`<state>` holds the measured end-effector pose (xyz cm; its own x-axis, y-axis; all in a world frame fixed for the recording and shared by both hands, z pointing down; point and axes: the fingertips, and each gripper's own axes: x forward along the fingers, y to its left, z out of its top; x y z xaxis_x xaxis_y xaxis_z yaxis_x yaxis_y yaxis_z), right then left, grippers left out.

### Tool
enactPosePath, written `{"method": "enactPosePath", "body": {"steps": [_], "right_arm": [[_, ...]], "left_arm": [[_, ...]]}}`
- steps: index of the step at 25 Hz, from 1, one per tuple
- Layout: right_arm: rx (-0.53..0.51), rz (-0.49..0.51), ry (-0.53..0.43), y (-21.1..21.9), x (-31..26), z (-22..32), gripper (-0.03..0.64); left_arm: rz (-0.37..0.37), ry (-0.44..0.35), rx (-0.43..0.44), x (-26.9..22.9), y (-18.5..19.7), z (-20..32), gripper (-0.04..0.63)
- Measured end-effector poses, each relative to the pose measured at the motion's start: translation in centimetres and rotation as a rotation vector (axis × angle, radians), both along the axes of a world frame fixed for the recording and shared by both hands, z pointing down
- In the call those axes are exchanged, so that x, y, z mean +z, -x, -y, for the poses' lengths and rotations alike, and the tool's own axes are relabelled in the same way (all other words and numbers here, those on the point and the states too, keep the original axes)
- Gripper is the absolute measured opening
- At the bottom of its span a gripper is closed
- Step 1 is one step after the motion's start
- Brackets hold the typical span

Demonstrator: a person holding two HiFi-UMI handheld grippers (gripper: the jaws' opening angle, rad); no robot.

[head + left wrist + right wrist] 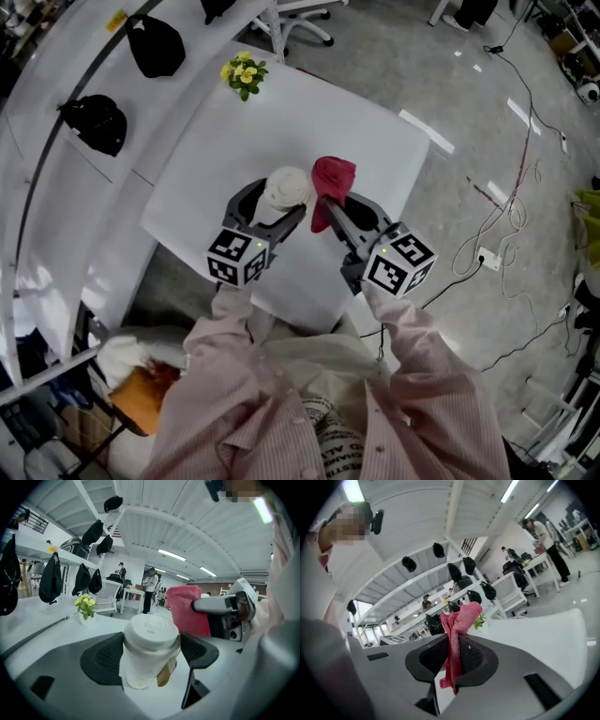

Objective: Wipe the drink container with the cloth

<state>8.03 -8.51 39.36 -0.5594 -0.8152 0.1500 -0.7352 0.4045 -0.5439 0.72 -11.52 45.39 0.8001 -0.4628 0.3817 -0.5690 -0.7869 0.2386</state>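
Note:
A white paper cup (287,190) with a white lid stands between the jaws of my left gripper (277,208), which is shut on it; the cup (150,651) carries a tan label low on its side. My right gripper (330,208) is shut on a red cloth (330,186) that bunches above its jaws and hangs below them. The cloth (457,641) is pinched between the black pads. Seen from the left gripper, the cloth (186,610) hangs just right of the cup, close to it; whether they touch cannot be told. Both are held over the white table (234,141).
A small pot of yellow flowers (244,74) stands at the table's far edge. Black bags (97,124) lie on a white shelf to the left. Cables (506,234) trail on the floor to the right. An orange thing (141,394) sits by the person's left side.

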Motion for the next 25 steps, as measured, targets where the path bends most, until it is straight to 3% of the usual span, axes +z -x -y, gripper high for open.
{"method": "enactPosePath", "body": {"steps": [5, 11, 16, 25], "right_arm": [[0.191, 0.168, 0.061, -0.7, 2.4, -0.5, 0.044], [0.337, 0.346, 0.116, -0.5, 4.5, -0.4, 0.044], [0.384, 0.449, 0.13, 0.0, 5.7, -0.4, 0.044], [0.417, 0.533, 0.122, 0.8, 6.7, -0.1, 0.044]], "left_arm": [[-0.01, -0.005, -0.003, -0.2, -0.1, 0.0, 0.374], [-0.025, -0.018, -0.01, -0.4, -0.3, 0.1, 0.374], [-0.034, -0.026, -0.014, -0.4, -0.3, 0.1, 0.374], [-0.047, -0.031, -0.021, -0.3, -0.2, 0.2, 0.374]]}}
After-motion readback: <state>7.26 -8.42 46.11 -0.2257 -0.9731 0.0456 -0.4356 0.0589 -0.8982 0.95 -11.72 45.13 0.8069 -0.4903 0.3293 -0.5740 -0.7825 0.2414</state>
